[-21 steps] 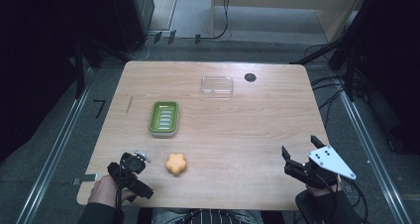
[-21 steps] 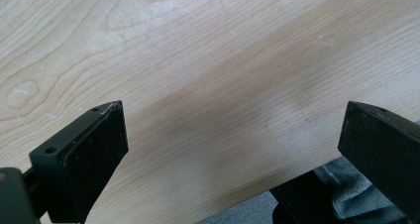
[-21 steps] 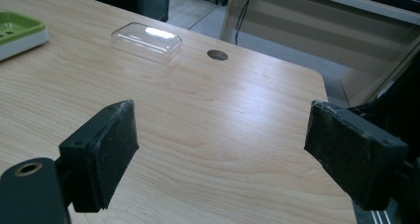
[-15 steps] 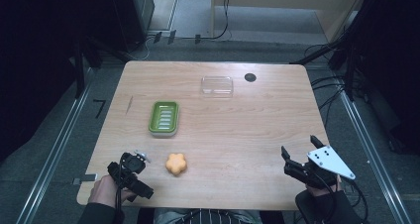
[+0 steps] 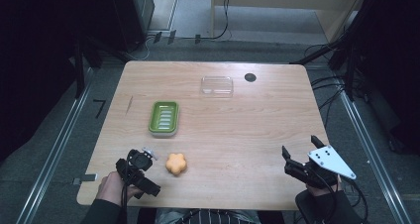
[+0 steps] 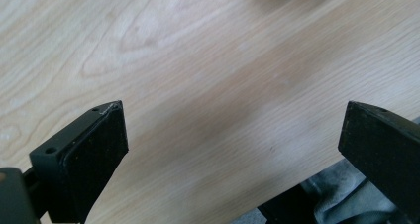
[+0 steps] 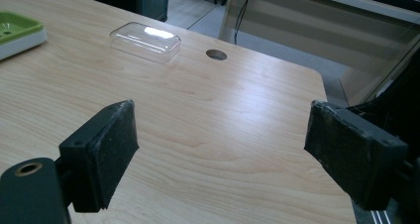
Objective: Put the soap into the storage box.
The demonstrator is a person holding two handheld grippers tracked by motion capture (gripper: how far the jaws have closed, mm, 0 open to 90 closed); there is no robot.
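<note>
I see one green soap dish (image 5: 164, 118), nothing in it; one clear lid (image 5: 217, 85) at its two o'clock; one orange soap (image 5: 176, 163) at six. Both my grippers, left (image 6: 233, 135) and right (image 7: 220, 149), are released, grasping nothing.

A clear plastic lid (image 5: 217, 85) lies near the far edge of the wooden table (image 5: 247, 135), just beside a round hole (image 5: 250, 77). Cables (image 5: 218, 30) trail across the grey floor beyond.
</note>
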